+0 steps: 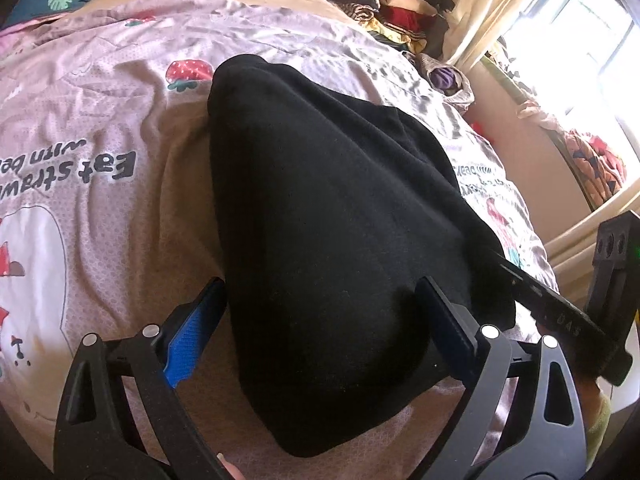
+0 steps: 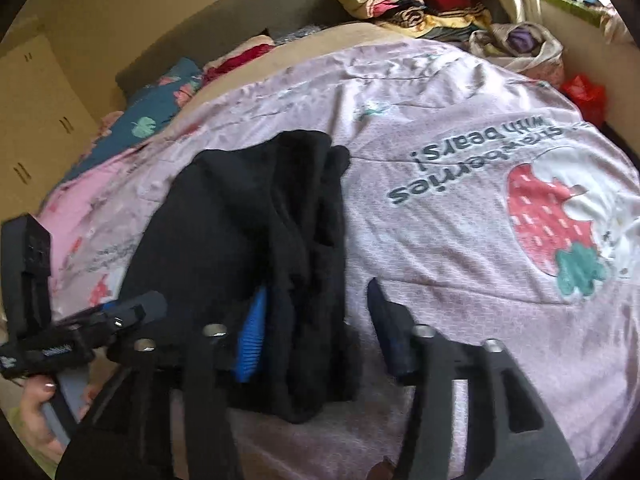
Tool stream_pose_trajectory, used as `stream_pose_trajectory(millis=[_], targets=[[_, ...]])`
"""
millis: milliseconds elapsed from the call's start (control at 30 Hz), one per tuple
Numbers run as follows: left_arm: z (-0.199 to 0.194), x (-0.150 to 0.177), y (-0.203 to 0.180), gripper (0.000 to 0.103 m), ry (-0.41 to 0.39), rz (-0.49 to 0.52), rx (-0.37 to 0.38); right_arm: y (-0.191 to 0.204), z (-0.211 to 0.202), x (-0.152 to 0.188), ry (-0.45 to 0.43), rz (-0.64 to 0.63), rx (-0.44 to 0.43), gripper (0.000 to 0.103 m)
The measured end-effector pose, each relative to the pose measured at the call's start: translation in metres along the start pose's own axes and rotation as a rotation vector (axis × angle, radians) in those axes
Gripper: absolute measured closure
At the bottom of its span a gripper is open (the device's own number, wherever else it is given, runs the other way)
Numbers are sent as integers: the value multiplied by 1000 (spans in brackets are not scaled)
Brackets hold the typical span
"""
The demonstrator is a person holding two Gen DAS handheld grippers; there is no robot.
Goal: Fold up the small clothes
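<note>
Item: black garment (image 1: 328, 220), lying bunched on pink strawberry-print bedsheet (image 1: 100, 120), centre of bed. L gripper (image 1: 320, 320): jaws standing wide, straddling garment's near end, not clamping. R gripper (image 2: 316, 320): jaws parted, sitting over garment's right edge, gripping nothing. Clothes pile (image 2: 420, 0) sitting at far side.

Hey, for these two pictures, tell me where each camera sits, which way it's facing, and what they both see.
Left wrist: sits on the left tongs, looking down along them at the black garment on the pink strawberry bedsheet; both fingers straddle the garment, and the right tongs show at the right edge.
Right wrist: sits on the right tongs, angled down across the bed; its blue-padded finger is over the garment's edge, jaws apart, and a hand on the left tongs shows at left.
Shared: the garment, the bedsheet, the pile of folded clothes.
</note>
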State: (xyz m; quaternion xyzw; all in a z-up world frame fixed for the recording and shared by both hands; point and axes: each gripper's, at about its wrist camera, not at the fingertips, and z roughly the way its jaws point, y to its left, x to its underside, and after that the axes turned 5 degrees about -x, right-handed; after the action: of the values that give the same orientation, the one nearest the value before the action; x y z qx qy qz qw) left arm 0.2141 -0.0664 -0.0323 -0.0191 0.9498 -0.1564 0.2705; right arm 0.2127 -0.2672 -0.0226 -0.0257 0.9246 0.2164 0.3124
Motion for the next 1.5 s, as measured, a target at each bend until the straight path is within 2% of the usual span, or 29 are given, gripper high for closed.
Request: stream_pose_trajectory(millis=[233,467,1167,1233,1500], targets=[[0,-2,-1,15,8,4,-12,-4,6,5,4,9,44,30],[-1,-3,1,10,17,2,-26,-7,6,9,1,16,82,17],[-17,-4,0,10,-5,8,-55,1,-17,19,-86,11,104,16],[-20,-4,0,10,-11,7,-56,3,-22,21,-105,9,107,6],[-38,-2,0,10,-48,10,-58,17,-44,32,-189,-17,118,5]])
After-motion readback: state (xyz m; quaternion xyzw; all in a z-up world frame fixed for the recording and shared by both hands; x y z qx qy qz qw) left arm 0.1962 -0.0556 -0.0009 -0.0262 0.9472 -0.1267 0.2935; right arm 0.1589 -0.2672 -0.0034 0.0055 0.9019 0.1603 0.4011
